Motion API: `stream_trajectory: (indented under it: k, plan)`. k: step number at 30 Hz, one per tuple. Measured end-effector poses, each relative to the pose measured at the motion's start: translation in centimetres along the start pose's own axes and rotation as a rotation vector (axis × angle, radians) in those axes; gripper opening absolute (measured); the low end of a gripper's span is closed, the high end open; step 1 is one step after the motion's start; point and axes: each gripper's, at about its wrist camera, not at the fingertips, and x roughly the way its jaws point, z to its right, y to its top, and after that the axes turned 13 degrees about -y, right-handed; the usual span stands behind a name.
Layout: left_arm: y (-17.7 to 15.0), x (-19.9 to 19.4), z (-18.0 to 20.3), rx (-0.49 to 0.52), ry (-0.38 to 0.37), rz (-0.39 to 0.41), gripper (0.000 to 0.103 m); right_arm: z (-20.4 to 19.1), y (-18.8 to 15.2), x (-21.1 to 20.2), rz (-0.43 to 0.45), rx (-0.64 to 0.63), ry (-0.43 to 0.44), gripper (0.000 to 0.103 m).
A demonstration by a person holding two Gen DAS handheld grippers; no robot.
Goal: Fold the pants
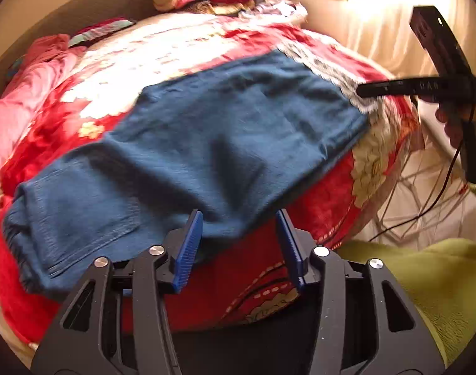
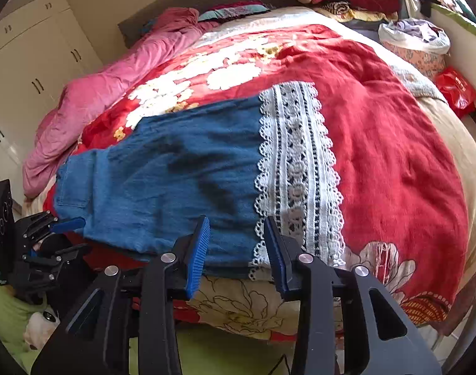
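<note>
My grippers stand part-open, apparently empty, over the pants: soft, limp denim, best pinched at the near edge.

Blue lace-hemmed pants flat across red bedspread

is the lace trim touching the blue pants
Touching. The right wrist view shows the white lace trim joined straight onto the blue pants along their hem, with no gap.

Blue pants flat on red floral blanket.
</note>
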Motion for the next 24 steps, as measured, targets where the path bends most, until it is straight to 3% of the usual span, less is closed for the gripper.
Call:
stream_trajectory:
  k: [2, 6, 9, 12, 15, 16, 17, 20, 24]
  plan:
    - [0.0, -2.0, -1.8, -0.061, 0.054, 0.067, 0.057, -0.4, 0.3, -0.3, 0.019, -0.008, 0.005, 0.040]
    - [-0.8, -6.4, -7.6, -0.283, 0.150, 0.192, 0.069, -1.3, 0.9, 0.5, 0.022, -0.035, 0.009, 0.040]
    - [-2.4, -7.9, -12.5, -0.496, 0.215, 0.208, 0.075, -1.7, 0.9, 1.7, 0.003, -0.056, -0.004, 0.045]
    - [-4.3, -8.1, -16.5, -0.695, 0.215, 0.202, 0.077, -1.7, 0.3, 3.2, -0.044, -0.064, -0.040, 0.047]
    - [-4.4, -6.8, -17.5, -0.716, 0.201, 0.188, 0.077, -1.4, -0.1, 3.7, -0.055, -0.061, -0.036, 0.047]
    - [-4.3, -6.4, -17.5, -0.710, 0.192, 0.186, 0.065, -1.3, -0.2, 3.8, -0.057, -0.057, -0.033, 0.047]
    - [-3.9, -5.7, -17.3, -0.712, 0.197, 0.176, 0.040, -1.3, -0.2, 3.9, -0.060, -0.054, -0.032, 0.048]
    - [-3.7, -6.0, -17.3, -0.708, 0.210, 0.207, 0.036, -1.1, -0.3, 3.9, -0.068, -0.049, -0.029, 0.048]
    - [-4.3, -7.8, -18.0, -0.652, 0.324, 0.203, 0.036, -0.9, -0.7, 3.9, -0.072, -0.043, -0.020, 0.048]
